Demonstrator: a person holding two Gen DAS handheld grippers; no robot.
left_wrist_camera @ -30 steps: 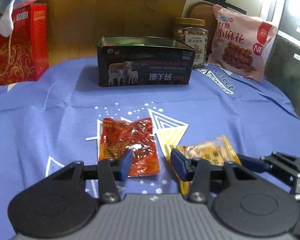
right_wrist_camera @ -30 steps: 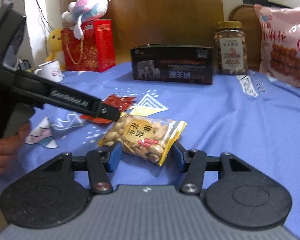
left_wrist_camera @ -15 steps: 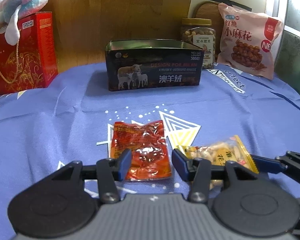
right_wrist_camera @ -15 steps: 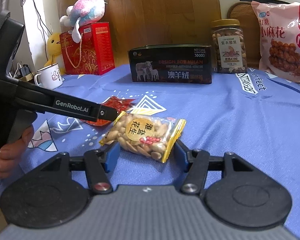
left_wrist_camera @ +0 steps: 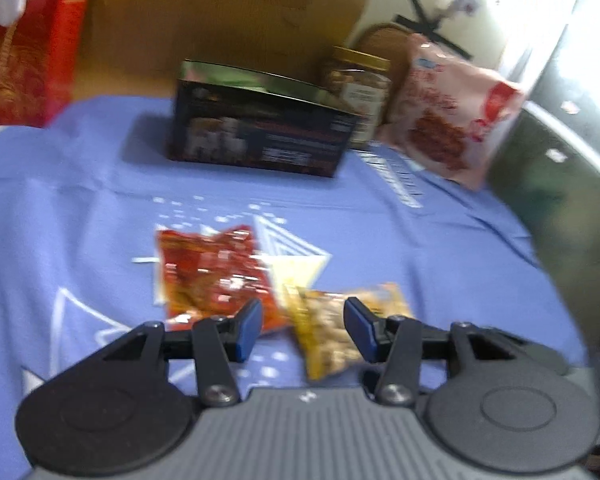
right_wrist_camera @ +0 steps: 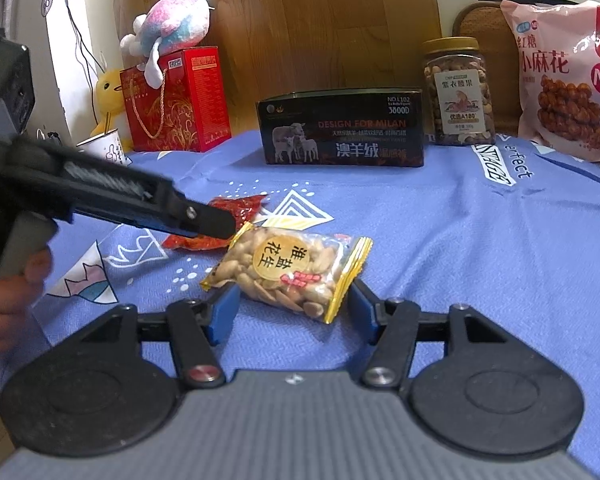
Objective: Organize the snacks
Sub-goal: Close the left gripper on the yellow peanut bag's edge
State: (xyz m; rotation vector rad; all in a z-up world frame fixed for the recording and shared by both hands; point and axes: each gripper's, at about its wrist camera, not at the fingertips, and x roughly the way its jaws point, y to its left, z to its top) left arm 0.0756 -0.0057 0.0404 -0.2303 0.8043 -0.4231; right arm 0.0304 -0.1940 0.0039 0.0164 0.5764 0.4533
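Note:
A clear yellow-edged peanut packet [right_wrist_camera: 292, 268] lies on the blue cloth; it also shows in the blurred left wrist view [left_wrist_camera: 340, 328]. A red snack packet [left_wrist_camera: 212, 276] lies just left of it, partly hidden behind the left gripper body in the right wrist view [right_wrist_camera: 236, 216]. My right gripper [right_wrist_camera: 290, 312] is open, its jaws on either side of the peanut packet's near end. My left gripper [left_wrist_camera: 302, 330] is open, low over the near corners of both packets. An open dark tin box [right_wrist_camera: 340, 132] stands at the back.
At the back stand a red gift box [right_wrist_camera: 176, 100] with a plush toy [right_wrist_camera: 172, 20], a nut jar [right_wrist_camera: 458, 92], a pink snack bag [right_wrist_camera: 568, 80], and a mug [right_wrist_camera: 104, 148] at far left. The cloth's right edge [left_wrist_camera: 548, 280] drops off.
The left gripper has swung right, now over the peanut packet's corner, and its view is motion-blurred. The right gripper has barely moved; both packets lie where they were.

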